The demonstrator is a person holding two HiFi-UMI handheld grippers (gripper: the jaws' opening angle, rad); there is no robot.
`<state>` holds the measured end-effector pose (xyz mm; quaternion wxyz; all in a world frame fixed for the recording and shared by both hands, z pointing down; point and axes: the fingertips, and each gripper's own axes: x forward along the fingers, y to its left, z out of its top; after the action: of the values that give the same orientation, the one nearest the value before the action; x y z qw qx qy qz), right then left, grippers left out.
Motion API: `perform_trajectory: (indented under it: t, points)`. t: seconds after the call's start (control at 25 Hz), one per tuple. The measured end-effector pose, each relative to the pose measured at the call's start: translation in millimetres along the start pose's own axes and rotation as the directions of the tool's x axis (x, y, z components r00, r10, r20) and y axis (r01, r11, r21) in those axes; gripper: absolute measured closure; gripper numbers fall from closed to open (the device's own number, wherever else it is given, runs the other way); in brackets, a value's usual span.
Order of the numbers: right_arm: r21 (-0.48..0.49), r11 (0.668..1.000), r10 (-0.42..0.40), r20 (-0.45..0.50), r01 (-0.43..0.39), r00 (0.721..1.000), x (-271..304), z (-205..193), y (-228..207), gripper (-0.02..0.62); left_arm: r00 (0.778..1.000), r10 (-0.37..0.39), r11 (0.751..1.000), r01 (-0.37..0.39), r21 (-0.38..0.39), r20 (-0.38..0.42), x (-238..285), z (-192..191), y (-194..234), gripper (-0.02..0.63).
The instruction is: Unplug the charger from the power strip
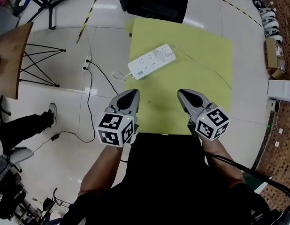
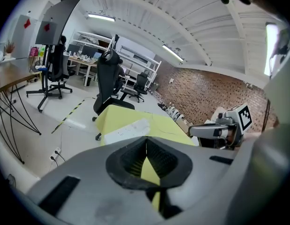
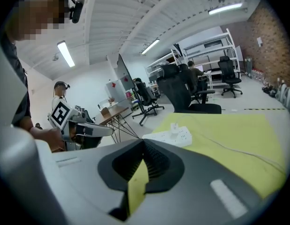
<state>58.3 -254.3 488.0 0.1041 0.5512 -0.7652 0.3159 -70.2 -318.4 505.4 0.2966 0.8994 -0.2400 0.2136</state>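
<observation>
One small charger (image 3: 175, 126), seemingly white, indistinct on power strip (image 3: 167, 138)

A yellow-green cloth (image 1: 201, 60) covers the bench. At its far edge stands a black office chair (image 1: 154, 1). On the white tiled floor to the left lies a white floor socket (image 1: 87, 62) with a black cable (image 1: 90, 93) trailing near. Far left is a wooden table (image 1: 11, 55) on black wire legs, and near it a seated person's shoe (image 1: 50, 114). Shoes (image 1: 268, 20) line the far right, beside a cardboard box (image 1: 272, 55).
</observation>
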Motion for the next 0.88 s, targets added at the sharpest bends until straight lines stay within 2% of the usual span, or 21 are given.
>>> perform_trajectory:
  t: [0.16,0.32,0.48,0.88]
  points:
    - [-0.003,1.000,-0.008,-0.040,0.007,0.999,17.0,-4.7,-14.8,0.592,1.000,0.011,1.000,-0.011,0.014,-0.021,10.0,-8.7,6.3,0.598]
    - [-0.052,0.999,-0.015,-0.078,0.011,0.997,40.4,-6.6,-29.7,0.592,0.999,0.022,0.999,-0.023,-0.038,-0.037,15.4,-18.6,13.3,0.598]
    - [-0.099,0.994,-0.051,-0.100,0.041,0.994,64.6,-5.8,-55.7,0.592,0.998,0.023,0.999,-0.025,-0.039,-0.064,22.5,-25.3,15.3,0.598]
    - [-0.069,0.996,-0.068,-0.129,0.060,0.989,101.5,-11.8,-88.6,0.518,0.995,0.035,0.998,-0.040,-0.055,-0.094,36.0,-37.1,23.4,0.598]
